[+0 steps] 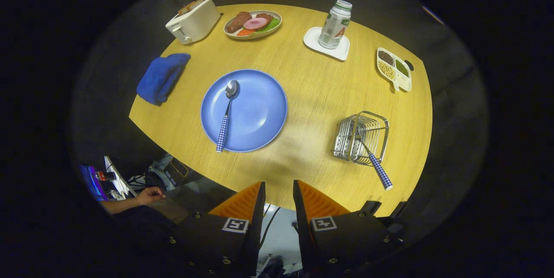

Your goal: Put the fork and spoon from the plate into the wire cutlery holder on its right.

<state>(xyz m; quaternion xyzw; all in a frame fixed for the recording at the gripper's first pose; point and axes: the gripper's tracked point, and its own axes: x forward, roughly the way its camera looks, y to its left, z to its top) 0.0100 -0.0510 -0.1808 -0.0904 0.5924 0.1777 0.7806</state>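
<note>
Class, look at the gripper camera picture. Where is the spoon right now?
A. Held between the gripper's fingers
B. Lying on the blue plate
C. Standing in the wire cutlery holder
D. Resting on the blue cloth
B: the spoon lies on the blue plate, its checked handle reaching over the near rim. The gripper is open and holds nothing, and the wire cutlery holder already has another checked-handled utensil in it.

blue plate (255,113), checked spoon (226,115), orange fingers (242,204)

Spoon (227,113) on plate (259,113), fork (375,163) in wire holder (360,137), fingers (242,204) apart, empty
</note>
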